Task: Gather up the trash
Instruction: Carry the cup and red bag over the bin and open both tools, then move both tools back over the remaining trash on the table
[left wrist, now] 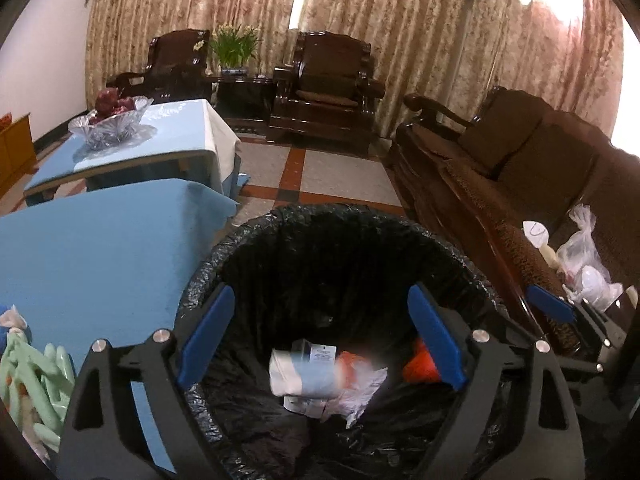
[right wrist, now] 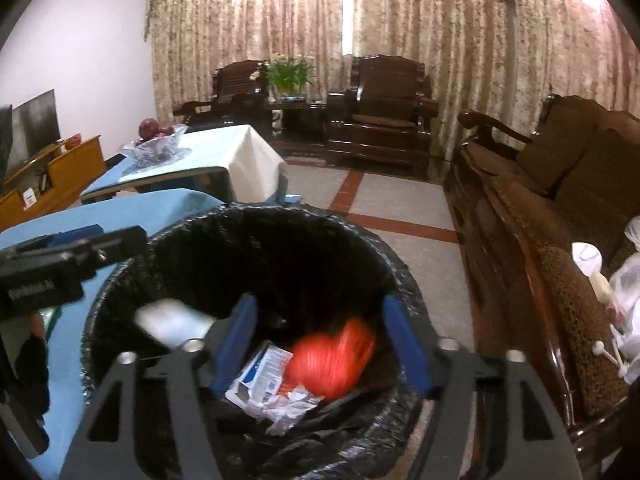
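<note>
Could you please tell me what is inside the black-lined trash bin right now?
In the trash bin: a blurred orange bundle, a blue-and-white carton, crumpled white paper and a pale package. Anything beneath them is covered.

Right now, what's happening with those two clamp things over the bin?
A person is tidying this living room with a hand-held left gripper and right gripper. Both hang over the bin lined with a black bag, fingers apart, holding nothing. An orange bundle, blurred, and a white and blue packet, also blurred, lie among crumpled paper in the bin. More rubbish, including clear plastic bags, waits on the brown sofa.
</note>
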`<state>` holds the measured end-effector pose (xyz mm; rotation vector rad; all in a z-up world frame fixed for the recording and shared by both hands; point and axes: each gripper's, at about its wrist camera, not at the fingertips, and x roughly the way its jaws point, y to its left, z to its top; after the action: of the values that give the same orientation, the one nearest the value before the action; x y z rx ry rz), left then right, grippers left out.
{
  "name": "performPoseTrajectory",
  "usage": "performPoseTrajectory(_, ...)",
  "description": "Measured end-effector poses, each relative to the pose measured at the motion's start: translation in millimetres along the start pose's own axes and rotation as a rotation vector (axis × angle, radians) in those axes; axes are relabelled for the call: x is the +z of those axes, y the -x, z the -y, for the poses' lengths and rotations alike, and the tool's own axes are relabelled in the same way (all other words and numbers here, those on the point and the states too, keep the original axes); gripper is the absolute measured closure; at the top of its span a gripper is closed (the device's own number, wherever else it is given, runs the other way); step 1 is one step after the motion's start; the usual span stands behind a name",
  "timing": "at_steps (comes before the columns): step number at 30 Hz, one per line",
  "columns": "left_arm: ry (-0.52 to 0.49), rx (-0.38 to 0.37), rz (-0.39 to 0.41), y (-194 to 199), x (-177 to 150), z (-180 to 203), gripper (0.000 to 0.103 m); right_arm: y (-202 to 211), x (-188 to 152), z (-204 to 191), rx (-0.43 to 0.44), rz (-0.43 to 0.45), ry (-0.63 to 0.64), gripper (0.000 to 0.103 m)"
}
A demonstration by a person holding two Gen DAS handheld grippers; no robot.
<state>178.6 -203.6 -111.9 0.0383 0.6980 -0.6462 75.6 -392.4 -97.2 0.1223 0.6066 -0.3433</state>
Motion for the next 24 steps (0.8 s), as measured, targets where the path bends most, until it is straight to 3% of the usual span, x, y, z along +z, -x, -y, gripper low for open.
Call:
performPoseTrajectory(2,0.011,0.006,0.009,6,0,-6,0.017,2,-1,2,-0.008,0.001,-0.008,0.015)
performPoseTrajectory(4,0.014,0.019,0.024,12,1,-9,0.016,4,-2,2,-0.007,0.001,-0.016,0.012)
performPoseTrajectory(13,0.029,0.122,0.101,64,1,-42,0.014,26,7,-28,0.052,0.042,-0.027,0.008)
performPoseTrajectory(17,0.059,0.183,0.117,94,-8,-76,0.014,35,14,-61,0.122,0.066,-0.012,0.007)
performPoseTrajectory(24,0.094,0.362,0.125,153,-36,-144,0.014,44,20,-128,0.247,0.075,0.035,0.007)
